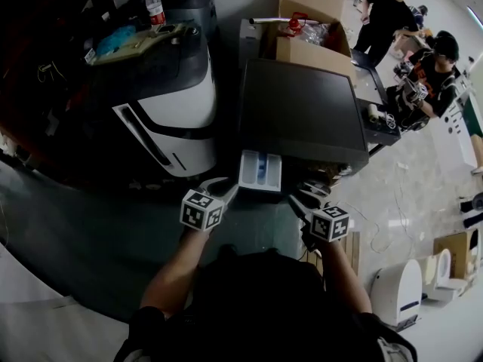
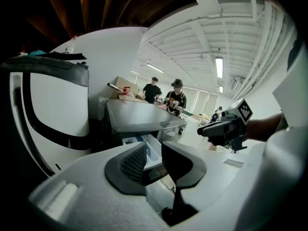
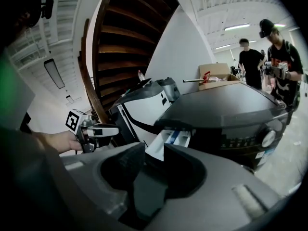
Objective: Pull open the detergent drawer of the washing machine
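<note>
Detergent drawer point(image 1: 260, 172) pulled out toward near side, at left part of dark washing machine point(image 1: 298, 111) front; white, blue insert inside. Left gripper point(image 1: 225, 189) just left of drawer's near end, jaws spread, nothing pinched. Right gripper point(image 1: 303, 199) near drawer's right side, jaws spread too, empty. Left of washer, white-and-black appliance point(image 1: 177, 108); bottle point(image 1: 154, 4) upright on top, at far side.

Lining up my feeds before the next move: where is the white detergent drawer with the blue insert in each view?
Head view: white detergent drawer with the blue insert at centre, sticking out below the dark grey washing machine.
Left gripper view: lower centre, under the washing machine.
Right gripper view: centre, left of the washing machine's front.
Shared landmark: the washing machine's flat dark top.
</note>
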Available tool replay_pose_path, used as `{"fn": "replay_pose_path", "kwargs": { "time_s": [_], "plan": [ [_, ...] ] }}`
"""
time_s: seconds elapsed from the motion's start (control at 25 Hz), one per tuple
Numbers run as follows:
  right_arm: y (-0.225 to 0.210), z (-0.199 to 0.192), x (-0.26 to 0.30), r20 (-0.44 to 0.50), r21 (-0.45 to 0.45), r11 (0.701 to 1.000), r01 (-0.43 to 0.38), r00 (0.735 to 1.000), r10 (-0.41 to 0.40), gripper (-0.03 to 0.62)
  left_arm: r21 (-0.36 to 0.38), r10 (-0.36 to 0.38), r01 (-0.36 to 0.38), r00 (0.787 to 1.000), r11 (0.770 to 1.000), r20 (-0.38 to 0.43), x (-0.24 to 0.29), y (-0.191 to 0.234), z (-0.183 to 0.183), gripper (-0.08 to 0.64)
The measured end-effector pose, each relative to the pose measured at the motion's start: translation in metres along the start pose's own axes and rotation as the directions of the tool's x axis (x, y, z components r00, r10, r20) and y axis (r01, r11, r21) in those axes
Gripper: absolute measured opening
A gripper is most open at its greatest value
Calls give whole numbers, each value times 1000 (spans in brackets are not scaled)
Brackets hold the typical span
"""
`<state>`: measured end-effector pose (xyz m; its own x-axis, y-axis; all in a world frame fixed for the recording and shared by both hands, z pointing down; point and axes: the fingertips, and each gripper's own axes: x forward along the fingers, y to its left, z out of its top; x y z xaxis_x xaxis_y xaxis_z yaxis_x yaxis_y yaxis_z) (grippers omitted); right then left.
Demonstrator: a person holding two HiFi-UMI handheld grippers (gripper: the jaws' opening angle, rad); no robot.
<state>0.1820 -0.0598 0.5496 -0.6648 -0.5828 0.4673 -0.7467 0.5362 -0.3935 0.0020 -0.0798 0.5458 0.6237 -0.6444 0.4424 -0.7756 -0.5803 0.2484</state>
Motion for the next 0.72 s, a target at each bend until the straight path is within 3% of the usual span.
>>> {"fn": "replay_pose_path", "kwargs": {
  "time_s": [0.16,0.44,0.72],
  "plan": [
    [-5,25,-23,45,-44,999,-10,999,12,112,7,9,-9,999,1000,42,10,-25,23,94],
    [5,87,-47,141,-179,983,-47,987,73,92,140,33,-51,991,989,127,3,-52,87,83],
    [28,170,-80,316,-254,966,-54,939,135,18,184,67,-116,964,976,257,-23,-65,171,67]
  ]
}}
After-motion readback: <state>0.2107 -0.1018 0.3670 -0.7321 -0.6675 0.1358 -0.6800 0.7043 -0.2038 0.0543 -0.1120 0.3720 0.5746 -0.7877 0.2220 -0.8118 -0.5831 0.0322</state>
